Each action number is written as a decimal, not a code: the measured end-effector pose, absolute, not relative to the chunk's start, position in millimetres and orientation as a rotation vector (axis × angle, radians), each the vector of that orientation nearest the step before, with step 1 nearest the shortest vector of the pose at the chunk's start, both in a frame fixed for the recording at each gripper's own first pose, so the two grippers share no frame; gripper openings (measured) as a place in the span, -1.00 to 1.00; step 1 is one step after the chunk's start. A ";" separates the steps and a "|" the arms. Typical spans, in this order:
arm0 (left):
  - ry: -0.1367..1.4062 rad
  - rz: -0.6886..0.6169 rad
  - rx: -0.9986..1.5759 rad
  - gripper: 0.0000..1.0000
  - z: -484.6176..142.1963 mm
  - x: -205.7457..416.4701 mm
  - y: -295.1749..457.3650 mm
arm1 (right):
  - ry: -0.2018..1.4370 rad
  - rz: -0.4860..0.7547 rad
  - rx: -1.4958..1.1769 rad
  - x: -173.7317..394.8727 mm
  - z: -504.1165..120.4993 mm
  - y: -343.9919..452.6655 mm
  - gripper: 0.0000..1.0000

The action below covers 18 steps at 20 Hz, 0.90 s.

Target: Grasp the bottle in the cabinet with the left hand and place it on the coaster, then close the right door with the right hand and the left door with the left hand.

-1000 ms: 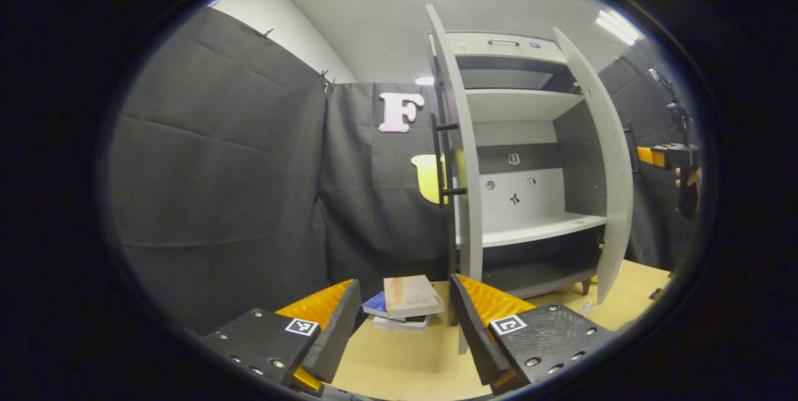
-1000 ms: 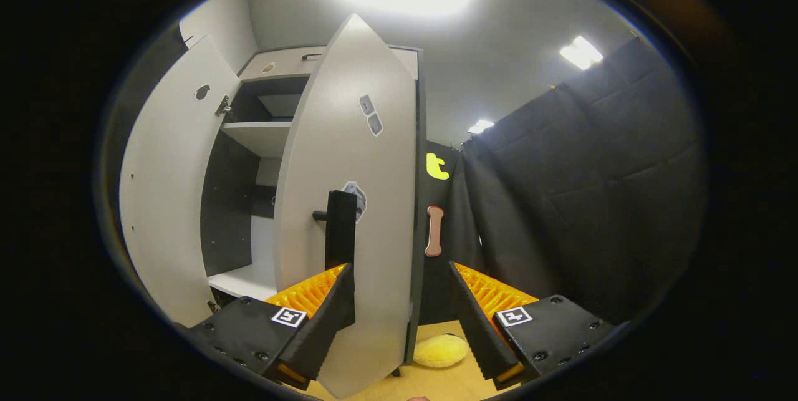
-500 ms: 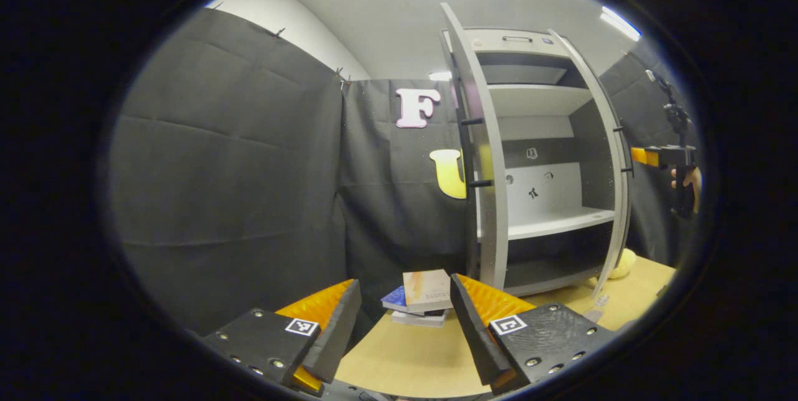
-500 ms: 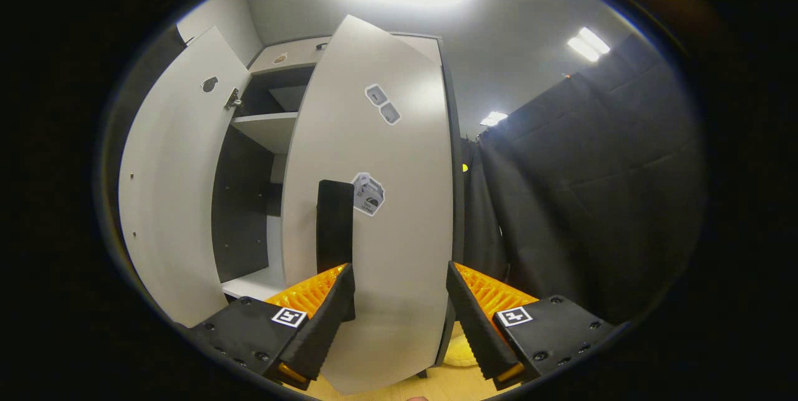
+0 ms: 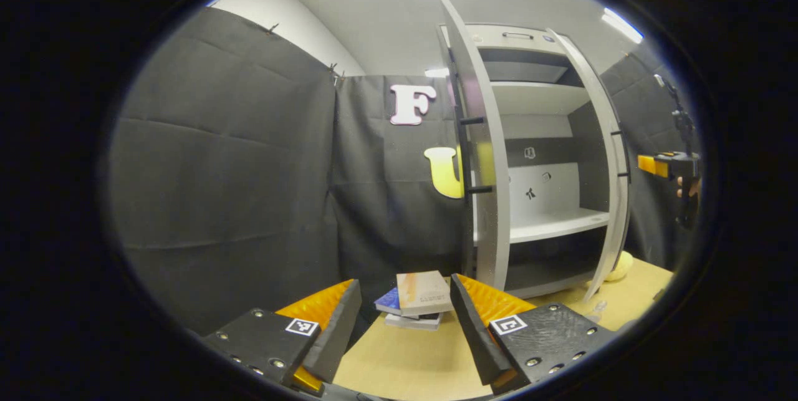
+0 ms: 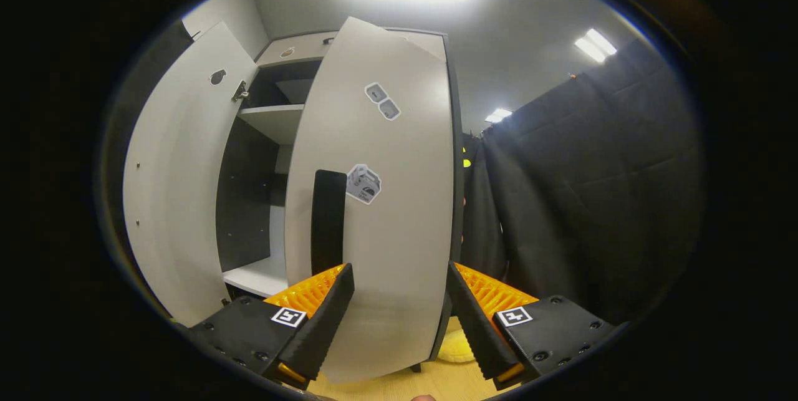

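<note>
left gripper (image 5: pixel 405 320): its two fingers are spread wide and hold nothing, low above the table (image 5: pixel 405 363).
right gripper (image 6: pixel 399 320): its two fingers are also spread, nothing between them; they stand just before the outer face of the right door. in the left gripper view this gripper (image 5: pixel 670 165) is seen far off at the right, with a hand (image 5: pixel 689 186) on it.
right door (image 6: pixel 380 201): one door, swung most of the way toward the cabinet, a gap is left at its free edge. it has one dark handle (image 6: pixel 327 220) and three small stickers.
left door (image 5: pixel 483 158): one door, wide open, edge-on to the left gripper view, with one black handle (image 5: pixel 464 154).
cabinet (image 5: pixel 548 158): two pale shelves are visible inside.
books (image 5: pixel 418 301): a small stack on the table, beyond the left fingers; three i can count.
yellow soft thing (image 5: pixel 617 265): one, on the table by the cabinet foot.
bottle: a small clear thing (image 5: pixel 598 309) stands on the table at the right, maybe the bottle, i cannot tell.
</note>
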<state>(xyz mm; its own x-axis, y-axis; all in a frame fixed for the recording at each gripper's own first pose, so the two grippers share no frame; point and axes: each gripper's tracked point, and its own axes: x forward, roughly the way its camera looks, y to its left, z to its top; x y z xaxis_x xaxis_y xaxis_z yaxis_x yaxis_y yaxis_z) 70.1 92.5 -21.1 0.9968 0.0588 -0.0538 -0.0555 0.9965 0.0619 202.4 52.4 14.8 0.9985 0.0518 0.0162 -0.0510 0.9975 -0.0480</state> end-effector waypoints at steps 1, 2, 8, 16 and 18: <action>0.052 0.052 0.051 0.68 -15.7 78.7 92.5 | -0.012 0.052 -0.048 196.8 12.7 49.1 0.90; 0.046 0.048 0.044 0.68 -10.1 87.8 94.7 | -0.006 0.053 -0.047 190.9 9.0 45.8 0.90; -0.006 0.049 0.047 0.80 39.5 137.2 110.8 | 0.062 0.056 -0.067 156.7 -23.7 31.4 0.90; -0.094 0.056 0.022 0.80 106.4 192.3 116.9 | 0.141 0.022 -0.076 123.6 -53.3 7.5 0.84; -0.099 0.053 0.006 0.68 111.2 201.4 114.2 | 0.133 0.011 -0.070 118.7 -50.4 2.4 0.91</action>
